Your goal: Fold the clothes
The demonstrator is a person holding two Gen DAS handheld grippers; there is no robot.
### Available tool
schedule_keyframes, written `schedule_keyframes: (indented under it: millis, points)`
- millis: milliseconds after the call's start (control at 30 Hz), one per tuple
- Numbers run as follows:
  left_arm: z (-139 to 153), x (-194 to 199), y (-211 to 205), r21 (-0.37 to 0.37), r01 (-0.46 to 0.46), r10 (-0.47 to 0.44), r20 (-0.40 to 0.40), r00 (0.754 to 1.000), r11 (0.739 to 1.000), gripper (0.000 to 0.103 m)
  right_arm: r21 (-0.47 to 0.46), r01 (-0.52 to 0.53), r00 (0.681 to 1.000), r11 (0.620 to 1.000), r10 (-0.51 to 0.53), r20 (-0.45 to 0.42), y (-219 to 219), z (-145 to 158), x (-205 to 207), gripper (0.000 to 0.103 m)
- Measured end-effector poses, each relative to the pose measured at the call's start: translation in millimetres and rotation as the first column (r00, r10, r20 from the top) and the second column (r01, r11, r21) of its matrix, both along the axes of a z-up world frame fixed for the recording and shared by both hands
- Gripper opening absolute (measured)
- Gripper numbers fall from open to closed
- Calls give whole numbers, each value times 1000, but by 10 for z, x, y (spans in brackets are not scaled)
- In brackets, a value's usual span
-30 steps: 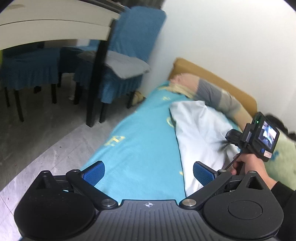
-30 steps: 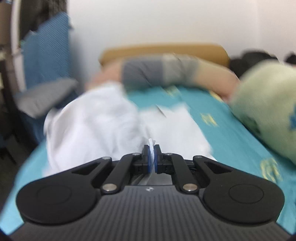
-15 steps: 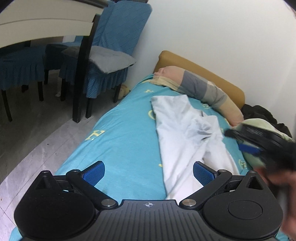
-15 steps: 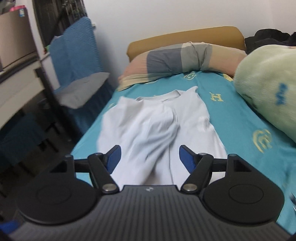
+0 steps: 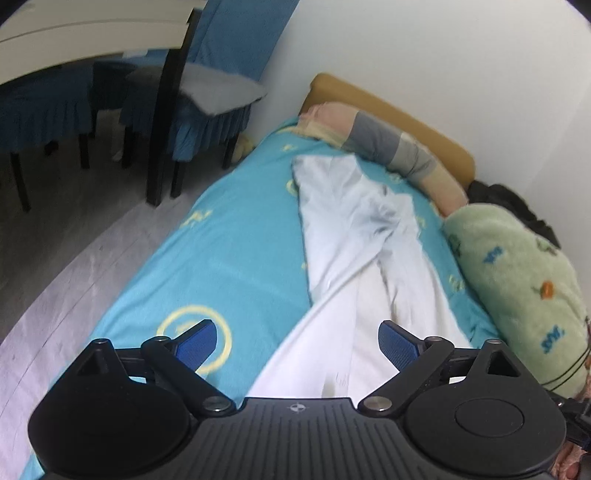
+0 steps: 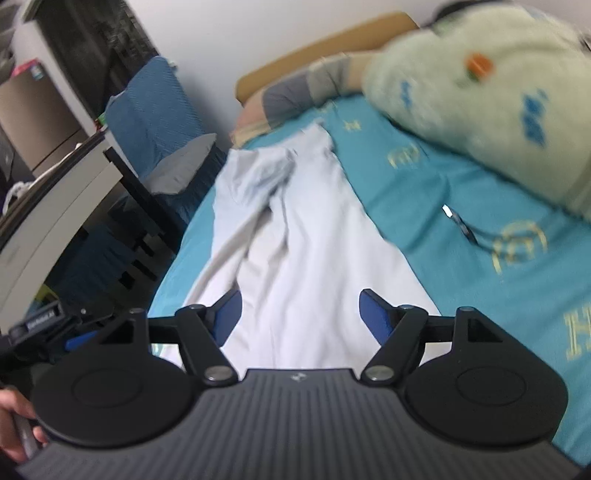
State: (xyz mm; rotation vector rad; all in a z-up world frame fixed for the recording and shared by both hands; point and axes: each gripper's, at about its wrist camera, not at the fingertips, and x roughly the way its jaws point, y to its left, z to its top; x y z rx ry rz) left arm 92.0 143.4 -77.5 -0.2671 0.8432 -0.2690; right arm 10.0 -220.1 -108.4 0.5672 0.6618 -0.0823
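Observation:
A white garment [image 5: 354, 236] lies lengthwise on the turquoise bedsheet [image 5: 229, 236], with one side folded over toward the middle; it also shows in the right wrist view [image 6: 295, 236]. My left gripper [image 5: 295, 341] is open and empty, above the garment's near end. My right gripper [image 6: 300, 314] is open and empty, above the same near end. The left gripper's body [image 6: 48, 325] shows at the left edge of the right wrist view.
A striped pillow [image 5: 391, 147] lies at the headboard. A green fleece blanket [image 5: 517, 280] is bundled on the bed's right side. Blue-covered chairs [image 5: 207, 92] and a white table [image 5: 85, 33] stand left of the bed. A small cable [image 6: 461, 225] lies on the sheet.
My right gripper let go of the garment and opened, then drew back toward its near end. My left gripper moved right, over the garment's near end.

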Motion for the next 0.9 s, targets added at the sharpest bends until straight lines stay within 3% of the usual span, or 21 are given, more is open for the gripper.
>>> schedule_keyframes:
  millis: [100,200,367,533,600,633,700,833,900]
  points:
    - [-131,26,29,3,-16,16,-96,995,1000,85,41,37,999,998,-37,7,-101,-28,-43,73]
    - [-301,54,150,-22,-48,42,-216,976,999,77,102,36,999,994,-38,22,-196,-80,-80,73]
    - [-420,-21,267,29,-118,121,-300,946,993,77,157,70,998,985,-68,-20,-329,-236,-74,73]
    - [-614,-34,197,96,-115,144,-404,903,989,52,209,70,998,975,-68,-17,-408,-277,-62,73]
    - [-675,-61,144,150,-102,157,-422,893,983,37,217,71,997,974,-70,-12,-435,-284,-77,73]
    - [-670,-78,120,178,-90,157,-414,897,980,34,225,72,997,972,-71,-12,-447,-288,-86,73]
    - [-620,-111,56,216,-51,136,-402,906,975,4,238,77,997,968,-76,-13,-469,-290,-101,73]
    - [-329,-289,-190,327,38,69,-309,949,944,1,246,64,998,967,-69,9,-477,-253,-124,73]
    - [-103,-464,-410,339,91,-6,-246,969,936,1,239,57,998,969,-63,17,-464,-234,-120,73]
